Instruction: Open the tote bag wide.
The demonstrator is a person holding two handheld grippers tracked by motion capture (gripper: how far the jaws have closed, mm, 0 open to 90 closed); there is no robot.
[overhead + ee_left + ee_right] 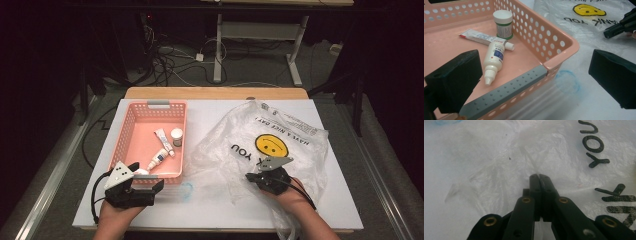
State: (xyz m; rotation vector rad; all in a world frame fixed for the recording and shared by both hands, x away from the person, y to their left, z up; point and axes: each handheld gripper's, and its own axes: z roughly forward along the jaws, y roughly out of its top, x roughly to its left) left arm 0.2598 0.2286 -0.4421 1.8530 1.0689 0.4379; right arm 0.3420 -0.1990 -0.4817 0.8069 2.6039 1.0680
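Bag print: the clear plastic bag [280,145] carries a yellow smiley face [271,145] and black capitals; "YOU" and "HAVE A NICE DAY" read upside down in the high view; "ANK YOU" shows in the left gripper view; the finer lines near the far edge are too small to read
Bag position: spread crumpled on the white table top [210,210], right of the basket and touching its right side
Basket: pink perforated basket [131,131] with grey handle strips on its near and far rims
Basket contents: a white dropper bottle [493,61] with a blue label, its lettering too blurred to read; a flattened white tube [482,37] with unreadable print; a small jar [503,24] with a white cap and green band, upright near the right wall
Table mark: a faint blue ring [568,80] just beside the basket's near right corner
Left gripper [145,189]: jaws spread wide, holding nothing; level by the basket's near rim, pointing right; the hand [116,214] grips it from behind
Right gripper [539,177]: jaws pressed together, a fold of bag film appears pinched at the tips; it points left over the bag; the right hand [292,197] rests on the plastic
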